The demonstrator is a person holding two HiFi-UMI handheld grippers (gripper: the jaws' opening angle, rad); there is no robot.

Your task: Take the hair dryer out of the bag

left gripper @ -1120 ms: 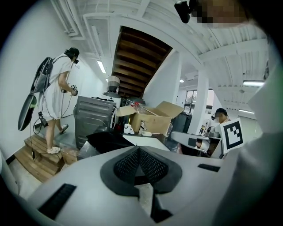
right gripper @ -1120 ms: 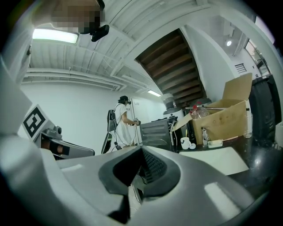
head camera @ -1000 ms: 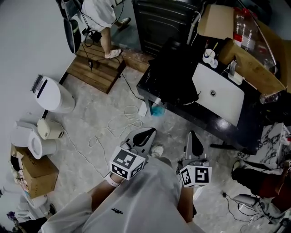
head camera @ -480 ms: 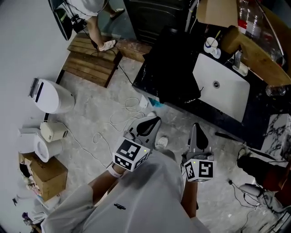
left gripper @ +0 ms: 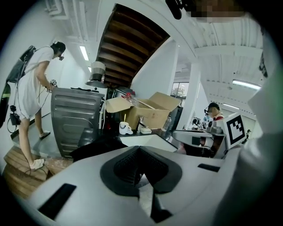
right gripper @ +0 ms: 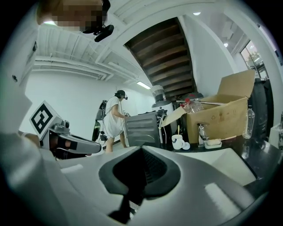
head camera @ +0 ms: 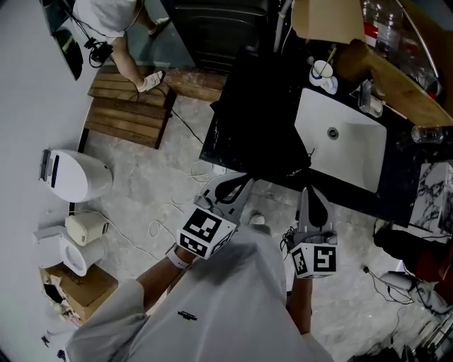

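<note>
A black bag (head camera: pixel 262 106) lies slumped on the dark counter, left of the white sink (head camera: pixel 340 145); it shows as a dark heap (left gripper: pixel 95 148) in the left gripper view. No hair dryer is visible in any view. My left gripper (head camera: pixel 233 185) is held in front of my body, its tip near the counter's front edge below the bag, jaws shut with nothing between them (left gripper: pixel 139 150). My right gripper (head camera: pixel 312 194) hangs beside it, in front of the sink, also shut and empty (right gripper: pixel 142 152).
On the counter behind the sink stand a white mug (head camera: pixel 322 69), a faucet and a cardboard box (head camera: pixel 327 20). A grey metal cabinet (head camera: pixel 212 28) stands to the left. A person in white (head camera: pixel 106 21) bends over a wooden pallet (head camera: pixel 131 113). A white cable (head camera: pixel 202 173) lies on the floor.
The counter and bag have drawn nearer and lower in the head view. Both grippers moved forward toward the counter's edge, still shut.
</note>
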